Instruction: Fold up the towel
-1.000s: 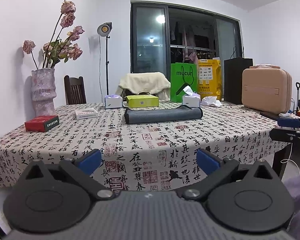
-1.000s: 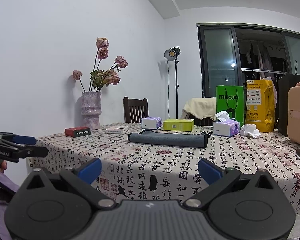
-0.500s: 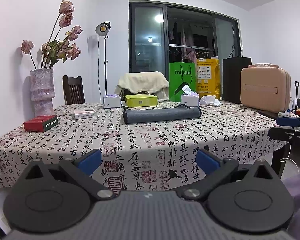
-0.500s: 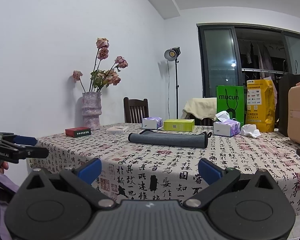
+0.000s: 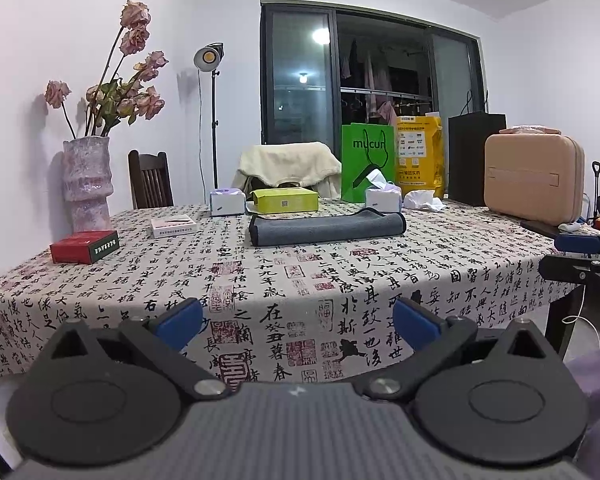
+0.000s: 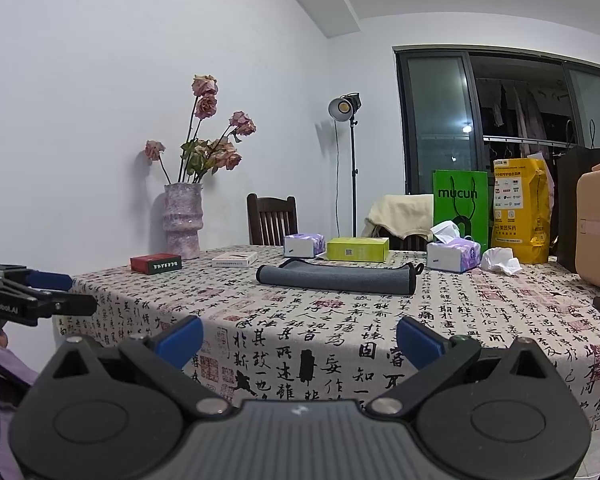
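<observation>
A dark grey towel [image 5: 326,230] lies folded into a long flat strip across the far middle of the table [image 5: 300,280], which has a calligraphy-print cloth; it also shows in the right wrist view [image 6: 336,278]. My left gripper [image 5: 298,322] is open and empty, held in front of the table's near edge, well short of the towel. My right gripper [image 6: 300,338] is open and empty, also off the near edge. Each gripper shows at the other view's side edge, the right gripper [image 5: 580,256] and the left gripper [image 6: 40,294].
On the table stand a vase of dried roses [image 5: 88,184], a red box [image 5: 85,246], a white box [image 5: 173,225], two tissue boxes [image 5: 227,202], a green box [image 5: 284,200], crumpled tissue [image 5: 422,200], bags [image 5: 367,162] and a tan case [image 5: 534,178]. Chairs [image 5: 150,184] stand behind.
Both views shift only slightly; the grippers stay open and the towel has not moved.
</observation>
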Demonstrator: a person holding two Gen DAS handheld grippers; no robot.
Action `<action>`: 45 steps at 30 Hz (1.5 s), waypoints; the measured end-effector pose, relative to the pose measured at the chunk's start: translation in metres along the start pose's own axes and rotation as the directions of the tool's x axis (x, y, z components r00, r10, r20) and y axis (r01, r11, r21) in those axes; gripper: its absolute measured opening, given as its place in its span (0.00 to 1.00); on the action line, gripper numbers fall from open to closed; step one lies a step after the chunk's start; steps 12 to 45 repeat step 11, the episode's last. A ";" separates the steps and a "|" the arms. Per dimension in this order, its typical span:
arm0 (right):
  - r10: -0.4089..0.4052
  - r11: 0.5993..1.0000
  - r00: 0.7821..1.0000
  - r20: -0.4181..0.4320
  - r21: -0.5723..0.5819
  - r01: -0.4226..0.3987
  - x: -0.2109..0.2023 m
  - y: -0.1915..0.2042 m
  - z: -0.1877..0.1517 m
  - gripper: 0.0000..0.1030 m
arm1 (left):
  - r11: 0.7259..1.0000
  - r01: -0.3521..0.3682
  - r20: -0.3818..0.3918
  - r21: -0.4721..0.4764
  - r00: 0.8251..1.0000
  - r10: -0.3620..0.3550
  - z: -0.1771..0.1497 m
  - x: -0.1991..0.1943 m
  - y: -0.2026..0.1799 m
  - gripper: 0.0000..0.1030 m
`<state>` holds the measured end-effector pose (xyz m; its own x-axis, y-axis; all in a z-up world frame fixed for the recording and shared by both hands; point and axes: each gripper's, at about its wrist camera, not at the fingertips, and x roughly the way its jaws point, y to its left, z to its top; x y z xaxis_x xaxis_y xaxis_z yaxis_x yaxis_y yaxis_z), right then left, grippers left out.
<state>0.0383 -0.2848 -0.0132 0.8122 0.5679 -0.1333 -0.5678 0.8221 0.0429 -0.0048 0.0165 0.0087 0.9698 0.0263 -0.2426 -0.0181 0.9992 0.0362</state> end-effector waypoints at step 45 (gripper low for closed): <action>0.000 1.000 1.000 0.008 -0.003 0.000 0.000 0.000 0.000 1.00 | 1.000 0.002 -0.005 0.003 1.000 -0.002 0.001 -0.001 -0.001 1.00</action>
